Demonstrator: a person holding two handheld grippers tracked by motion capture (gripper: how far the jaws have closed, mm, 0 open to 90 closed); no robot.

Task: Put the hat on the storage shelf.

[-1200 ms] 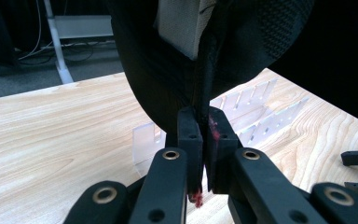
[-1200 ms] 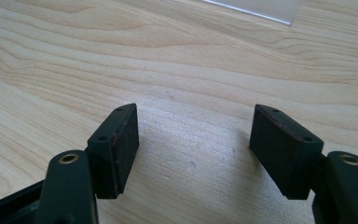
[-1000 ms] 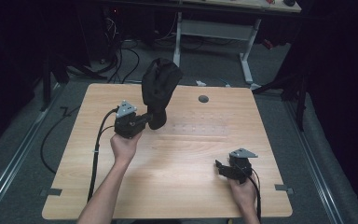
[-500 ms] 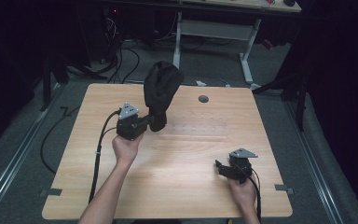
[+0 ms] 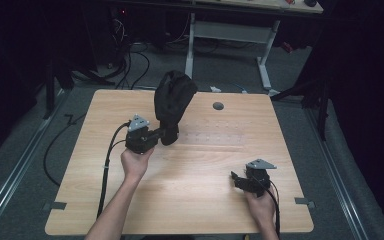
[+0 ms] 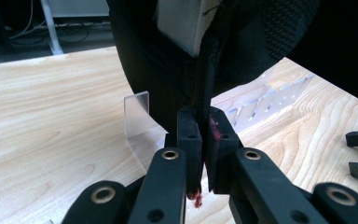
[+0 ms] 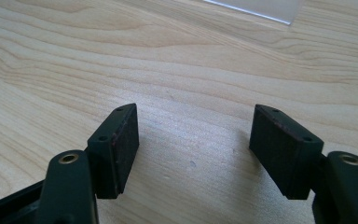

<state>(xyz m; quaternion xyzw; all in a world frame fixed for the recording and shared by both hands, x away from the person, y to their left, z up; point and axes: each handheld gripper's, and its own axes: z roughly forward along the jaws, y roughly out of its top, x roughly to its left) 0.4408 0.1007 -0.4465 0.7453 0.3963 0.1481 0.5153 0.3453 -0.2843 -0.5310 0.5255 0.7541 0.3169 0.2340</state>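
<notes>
High view: black fabric pouch (image 5: 172, 102) lifted over bench (image 5: 105, 200), pinched by left gripper (image 5: 166, 134).

Left gripper view: clamped on a thin seam; could slip, snag clear rack (image 6: 265, 100).

Right gripper view: right gripper (image 7: 193, 151) gaping, idle.

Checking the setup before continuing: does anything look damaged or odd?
Red smears mark the left tool's pads, which are shut on the black garment; it looks like wear or residue. The right tool rests open on the table.

Left gripper (image 6: 200, 140) pinches a black fabric item (image 6: 168, 60) (perhaps a glove); a clear rack (image 6: 265, 100) stands behind.
</notes>
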